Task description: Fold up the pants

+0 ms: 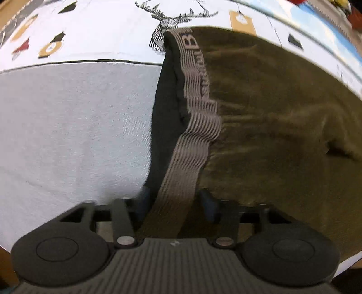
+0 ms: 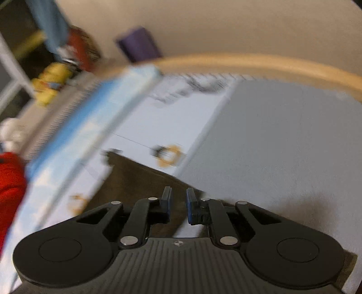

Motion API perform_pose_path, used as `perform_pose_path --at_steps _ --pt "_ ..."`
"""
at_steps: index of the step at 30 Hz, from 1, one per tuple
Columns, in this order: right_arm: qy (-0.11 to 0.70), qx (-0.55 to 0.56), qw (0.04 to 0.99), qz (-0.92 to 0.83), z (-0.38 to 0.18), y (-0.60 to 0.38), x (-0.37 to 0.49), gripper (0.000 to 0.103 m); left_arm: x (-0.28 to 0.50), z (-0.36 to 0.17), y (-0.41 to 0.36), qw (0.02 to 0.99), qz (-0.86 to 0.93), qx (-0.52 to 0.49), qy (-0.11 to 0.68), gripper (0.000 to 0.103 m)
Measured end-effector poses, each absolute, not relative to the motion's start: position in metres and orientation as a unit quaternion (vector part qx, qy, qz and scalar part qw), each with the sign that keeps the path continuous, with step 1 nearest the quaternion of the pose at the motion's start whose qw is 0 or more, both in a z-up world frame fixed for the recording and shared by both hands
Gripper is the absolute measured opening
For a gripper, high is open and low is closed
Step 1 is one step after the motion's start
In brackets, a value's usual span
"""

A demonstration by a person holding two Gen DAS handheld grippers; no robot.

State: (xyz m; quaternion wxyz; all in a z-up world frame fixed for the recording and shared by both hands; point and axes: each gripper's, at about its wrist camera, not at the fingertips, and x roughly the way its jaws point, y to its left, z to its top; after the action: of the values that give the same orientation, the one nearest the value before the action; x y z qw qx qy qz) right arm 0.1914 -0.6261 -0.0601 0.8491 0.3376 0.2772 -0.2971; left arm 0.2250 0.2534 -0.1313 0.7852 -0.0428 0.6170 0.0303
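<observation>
We see our left gripper (image 1: 174,203) pointing down at the olive pants (image 1: 271,113), with the striped waistband (image 1: 194,135) running between its fingers (image 1: 209,203); whether the pads press on it we cannot tell. The pants lie on a grey sheet (image 1: 79,124), beyond it a white cloth (image 1: 101,34) printed with a deer (image 1: 167,20).

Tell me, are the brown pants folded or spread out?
Cannot tell: the olive-brown pants lie flat on the bed, waistband showing, legs out of view.

One pair of olive pants (image 1: 271,117), one striped waistband (image 1: 192,135), two hand-held grippers (image 1: 174,203) (image 2: 178,203).
</observation>
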Motion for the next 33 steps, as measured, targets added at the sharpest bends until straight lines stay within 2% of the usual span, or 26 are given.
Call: perform_pose_path --at_steps 1,3,8,10,11,12,13,14,17,19,20,23,30,31,33 --pt "0.267 0.331 0.860 -0.281 -0.048 -0.617 0.182 0.020 0.223 -0.131 0.253 0.791 0.021 -0.025 0.611 0.037" --pt "0.253 0.314 0.880 -0.251 -0.026 -0.599 0.163 0.026 0.216 -0.130 0.253 0.800 0.008 -0.004 0.600 0.035" --pt "0.270 0.254 0.909 -0.192 0.005 -0.549 0.120 0.039 0.203 -0.119 0.249 0.808 0.029 0.013 0.588 0.036" --pt "0.291 0.239 0.908 -0.185 0.007 -0.534 0.106 0.041 0.195 -0.102 0.240 0.824 0.024 0.021 0.565 0.036" --pt "0.302 0.236 0.906 -0.179 0.006 -0.529 0.101 0.041 0.191 -0.092 0.236 0.835 0.005 0.021 0.550 0.038" --pt "0.311 0.232 0.906 -0.170 0.006 -0.523 0.097 0.041 0.187 -0.085 0.230 0.844 -0.020 0.018 0.536 0.044" --pt "0.315 0.224 0.907 -0.164 0.005 -0.517 0.094 0.041 0.186 -0.085 0.226 0.843 -0.039 0.017 0.536 0.054" --pt "0.318 0.204 0.911 -0.163 0.006 -0.511 0.090 0.042 0.187 -0.091 0.222 0.833 -0.051 0.021 0.551 0.057" --pt "0.322 0.146 0.920 -0.168 0.011 -0.495 0.085 0.042 0.186 -0.134 0.203 0.770 -0.035 0.098 0.629 0.057" --pt "0.315 0.140 0.924 -0.169 0.016 -0.492 0.078 0.044 0.182 -0.125 0.178 0.778 -0.033 0.162 0.606 0.054" --pt "0.313 0.142 0.924 -0.167 0.018 -0.488 0.074 0.048 0.179 -0.112 0.167 0.794 -0.034 0.164 0.584 0.054" --pt "0.349 0.133 0.917 -0.140 0.014 -0.469 0.073 0.048 0.163 -0.066 0.123 0.845 -0.099 0.118 0.513 0.054" --pt "0.421 0.127 0.889 -0.126 -0.007 -0.444 0.093 0.048 0.121 0.000 0.026 0.907 -0.167 0.097 0.373 0.060" --pt "0.425 0.132 0.887 -0.126 -0.008 -0.444 0.093 0.048 0.118 0.006 0.021 0.913 -0.181 0.088 0.355 0.066" --pt "0.432 0.131 0.884 -0.123 -0.010 -0.441 0.095 0.048 0.123 -0.001 0.010 0.904 -0.187 0.110 0.370 0.067"
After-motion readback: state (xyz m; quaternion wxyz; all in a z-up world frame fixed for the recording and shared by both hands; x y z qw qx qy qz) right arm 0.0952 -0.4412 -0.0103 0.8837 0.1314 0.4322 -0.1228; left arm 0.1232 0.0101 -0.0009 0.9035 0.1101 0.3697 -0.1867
